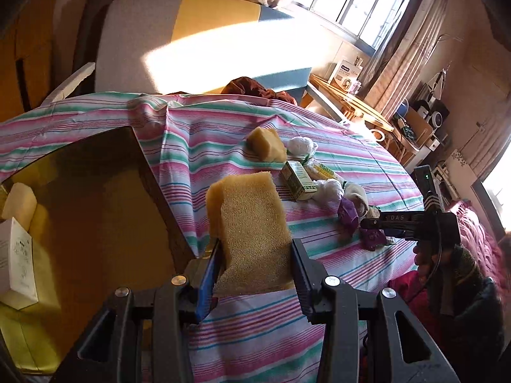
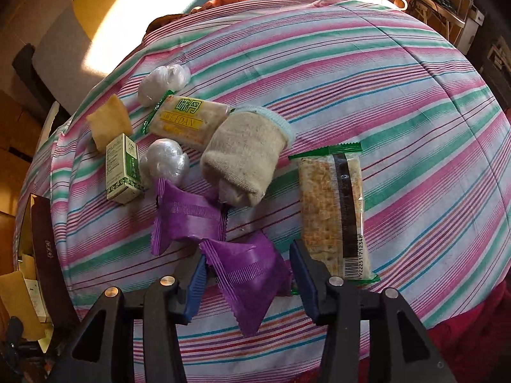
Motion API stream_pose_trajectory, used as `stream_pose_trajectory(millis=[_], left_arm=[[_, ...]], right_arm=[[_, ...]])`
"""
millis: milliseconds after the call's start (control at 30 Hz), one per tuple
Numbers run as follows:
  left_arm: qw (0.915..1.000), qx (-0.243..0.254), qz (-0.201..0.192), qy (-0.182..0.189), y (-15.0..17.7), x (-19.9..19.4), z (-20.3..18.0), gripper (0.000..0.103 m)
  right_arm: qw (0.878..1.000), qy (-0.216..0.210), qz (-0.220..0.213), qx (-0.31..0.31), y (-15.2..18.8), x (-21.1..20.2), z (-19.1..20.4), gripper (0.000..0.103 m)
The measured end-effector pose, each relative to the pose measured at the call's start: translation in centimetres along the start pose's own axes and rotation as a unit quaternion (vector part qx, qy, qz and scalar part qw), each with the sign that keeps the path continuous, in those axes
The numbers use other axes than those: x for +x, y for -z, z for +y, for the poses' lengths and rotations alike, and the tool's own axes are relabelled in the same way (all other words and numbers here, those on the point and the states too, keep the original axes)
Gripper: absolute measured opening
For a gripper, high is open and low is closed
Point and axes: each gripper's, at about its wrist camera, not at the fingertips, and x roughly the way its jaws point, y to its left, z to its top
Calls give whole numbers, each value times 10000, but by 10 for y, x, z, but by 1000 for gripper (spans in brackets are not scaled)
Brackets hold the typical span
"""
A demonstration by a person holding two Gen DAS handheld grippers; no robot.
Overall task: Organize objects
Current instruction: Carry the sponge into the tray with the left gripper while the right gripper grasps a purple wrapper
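Note:
My left gripper (image 1: 257, 245) is shut on a yellow sponge (image 1: 249, 220) and holds it in the air above the striped cloth (image 1: 255, 328), just right of an open box (image 1: 153, 191). That box holds another sponge (image 1: 19, 201) and a white carton (image 1: 16, 265). My right gripper (image 2: 249, 255) points down at the cloth, open. A purple packet (image 2: 252, 281) lies flat between its fingers, clear of the right pad. A second purple packet (image 2: 188, 220) lies just beyond it. In the left wrist view the right gripper (image 1: 367, 223) hovers over the purple packets.
Spread on the cloth are a rolled sock (image 2: 246, 162), a long cracker packet (image 2: 335, 214), a yellow-labelled snack packet (image 2: 188, 118), two white wrapped balls (image 2: 163, 83) (image 2: 166, 159), a small green-white box (image 2: 124, 169) and a sponge (image 2: 108, 121). A padded chair (image 1: 191, 32) stands behind the table.

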Motion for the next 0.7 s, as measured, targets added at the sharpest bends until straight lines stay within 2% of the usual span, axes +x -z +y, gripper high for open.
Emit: stream_pose_trajectory(millis=[100,267,433,567,700], left_arm=[[9998,-160,-61,-77,6,-14,18,44],[9983,-407,-193,-363,18,-44,53,44],[9917,-877,-308,-889,35,-82,106,44],[9838,-1200,-177,-1323,53,-98,145,44],[9787,-1324,48,-1570,68,-99,166,44]], right_arm=[[10000,-6,83,-47,3,10,3,50],[9995,149,39,-271,3,13,9,45],[9991,220,-44,-351,1,13,11,43],[9989,248,-126,-374,-1,12,11,42],[9984,264,-214,-445,-1,9,13,42]])
